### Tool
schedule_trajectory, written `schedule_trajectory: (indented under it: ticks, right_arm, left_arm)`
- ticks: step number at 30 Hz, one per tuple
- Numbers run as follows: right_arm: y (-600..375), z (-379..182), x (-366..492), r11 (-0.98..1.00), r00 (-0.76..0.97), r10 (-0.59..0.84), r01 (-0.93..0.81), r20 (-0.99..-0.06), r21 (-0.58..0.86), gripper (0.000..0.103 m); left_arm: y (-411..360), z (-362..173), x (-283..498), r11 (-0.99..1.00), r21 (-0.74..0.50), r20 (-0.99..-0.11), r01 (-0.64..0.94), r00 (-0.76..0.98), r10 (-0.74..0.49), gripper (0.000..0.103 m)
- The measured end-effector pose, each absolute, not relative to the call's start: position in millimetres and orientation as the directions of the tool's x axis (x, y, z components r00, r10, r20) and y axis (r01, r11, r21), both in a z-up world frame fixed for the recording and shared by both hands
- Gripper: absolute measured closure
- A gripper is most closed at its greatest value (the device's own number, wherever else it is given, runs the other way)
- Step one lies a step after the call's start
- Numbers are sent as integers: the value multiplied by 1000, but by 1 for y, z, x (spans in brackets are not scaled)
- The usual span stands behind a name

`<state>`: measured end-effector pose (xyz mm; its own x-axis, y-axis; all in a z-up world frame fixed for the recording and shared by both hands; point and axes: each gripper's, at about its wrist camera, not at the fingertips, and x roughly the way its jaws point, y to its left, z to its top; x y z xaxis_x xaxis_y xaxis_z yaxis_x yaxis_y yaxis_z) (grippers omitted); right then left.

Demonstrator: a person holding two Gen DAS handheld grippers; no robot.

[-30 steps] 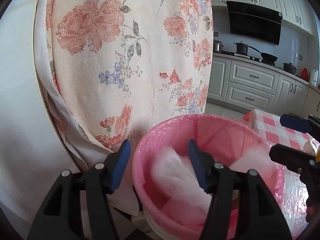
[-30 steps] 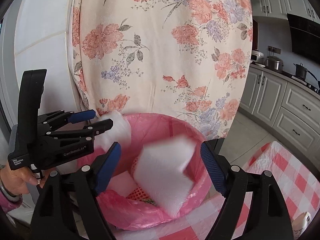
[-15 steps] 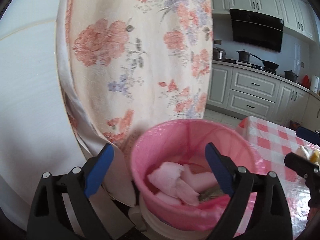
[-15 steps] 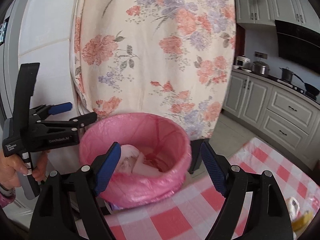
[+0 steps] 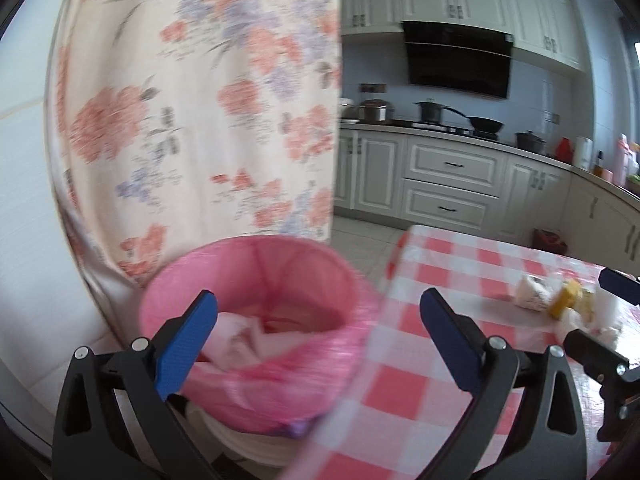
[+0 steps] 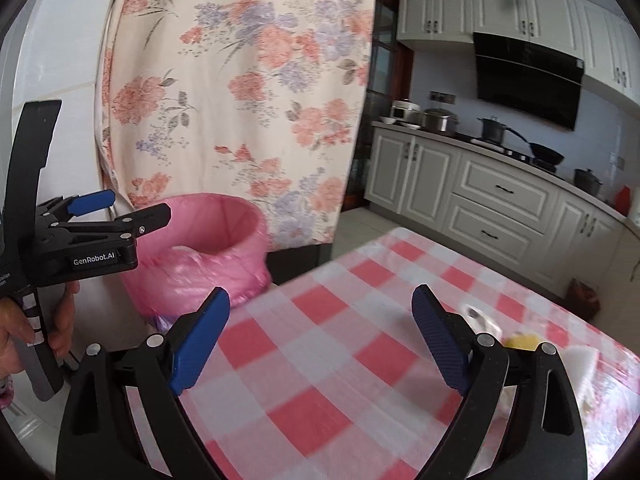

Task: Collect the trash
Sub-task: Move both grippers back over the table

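Opening further, the jaws of the left tool (image 5: pixel 318 312) are seen spread wide with nothing between them, and those of the right tool (image 6: pixel 320 312) likewise, empty above the checked tabletop (image 6: pixel 320 408). Just beside the tabletop edge, the pink-lined bin (image 5: pixel 256 280) is seen with white scraps already inside. Farther along the tabletop, the remaining trash (image 5: pixel 532 296) is found: crumpled white wrappers and a small yellow piece, blurred. It is judged light, soft and crushable, so each piece would best be pinched across its bulkiest fold, lest thin edges slip from the pads.
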<state>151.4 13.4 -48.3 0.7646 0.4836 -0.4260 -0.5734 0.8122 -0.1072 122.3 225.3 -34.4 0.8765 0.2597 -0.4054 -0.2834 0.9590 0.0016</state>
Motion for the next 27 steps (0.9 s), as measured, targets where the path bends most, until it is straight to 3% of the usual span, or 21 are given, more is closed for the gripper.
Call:
schedule_trajectory:
  ticks: [14,27]
  right_arm:
    - [-112,-59,139,931,853,299,-360,-427,-66,15]
    - [-187,-79,142,981,873,166,-196,-458,-17,14]
  left_arm:
    - [105,-38,136,997,8,-400,-77,914,74,5]
    - [22,-54,157,998,44,-412,45,911,-23,5]
